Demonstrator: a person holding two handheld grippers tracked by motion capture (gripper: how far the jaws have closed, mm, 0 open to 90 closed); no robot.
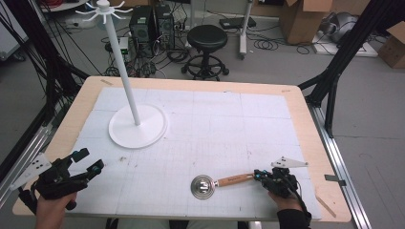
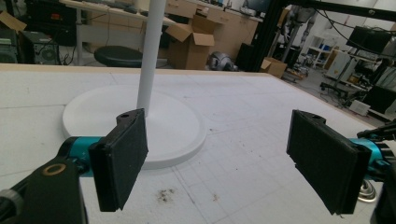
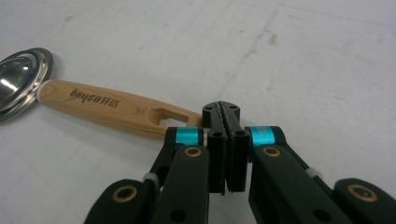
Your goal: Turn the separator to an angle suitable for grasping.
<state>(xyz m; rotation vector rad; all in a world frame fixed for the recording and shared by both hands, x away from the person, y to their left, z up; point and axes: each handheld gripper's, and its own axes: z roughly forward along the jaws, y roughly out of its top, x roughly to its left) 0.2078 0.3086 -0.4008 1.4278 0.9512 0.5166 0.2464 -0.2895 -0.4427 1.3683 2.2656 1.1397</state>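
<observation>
**Right tongs pinched at the spoon's handle end; left tongs wide and idle**

The right tongs have their jaws pressed together with barely a slit between them, right at the tail of the wooden handle; whether they pinch the handle tip or merely meet just past it, I cannot tell, since the jaws hide the very end; in the high view the same tongs sit at about five o'clock on the table. The left tongs stand wide apart, holding nothing; from above they rest at about seven o'clock, well apart from the spoon.

The measuring spoon lies flat on the white mat near the front edge, at roughly six o'clock; its long axis runs nearly side to side, tilted slightly; the steel bowl points toward nine o'clock, the handle toward three, with the hanging slot close to the jaws.

To do this well, I judge the grip should sit squarely across the handle's flat faces, short of the slot, so it stays free; lift level, lest the heavy bowl swing down; the white stand, at eleven o'clock, is likely the destination.
</observation>
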